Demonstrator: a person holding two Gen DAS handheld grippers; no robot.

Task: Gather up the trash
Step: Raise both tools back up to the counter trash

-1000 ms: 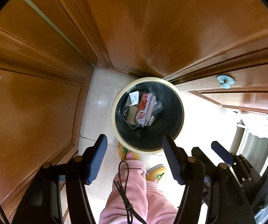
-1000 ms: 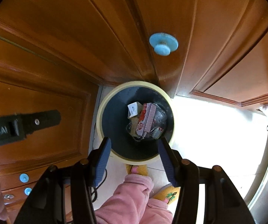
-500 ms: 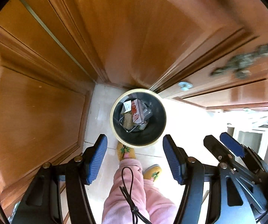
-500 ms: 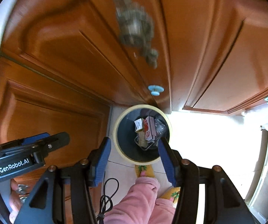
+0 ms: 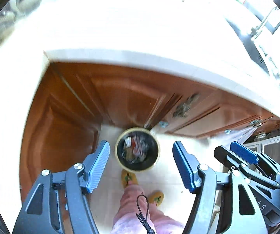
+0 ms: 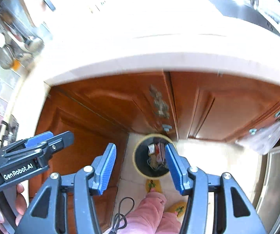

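Left gripper (image 5: 141, 162) jaws have just been opening a bit more, now well apart, nothing between the blue pads. Right gripper (image 6: 141, 167) also stands open and empty, pads clear of everything.

Landmark: trash bin (image 5: 137, 149), round, pale rim, black inside, on the tiled floor (image 5: 171, 148).
- Bin sits far below both grippers, framed in the gap of the left one; in the right wrist view the bin (image 6: 153, 160) is partly hidden behind the right-hand finger.
- Trash (image 5: 134, 149) is inside the bin: a red-and-white carton, a white scrap, crumpled clear wrapping. More detail is too blurred to read.
- Wooden cabinet doors (image 5: 124, 97) stand right behind the bin and to its left, forming a corner around it.
- White counter edge (image 5: 120, 55) runs above the cabinets; counter top is overexposed.
- Yellow slippers (image 5: 129, 177) just on the near side of the bin, nearly touching its rim; pink trouser leg (image 5: 134, 206) above them.
- Black cable (image 5: 143, 212) hangs in front of the leg.
- Clear plastic bag (image 6: 265, 138) hangs from a cabinet handle, well to the right of the bin.
- Person's hand (image 6: 9, 208) on the left gripper's handle, seen at the left edge of the right wrist view.
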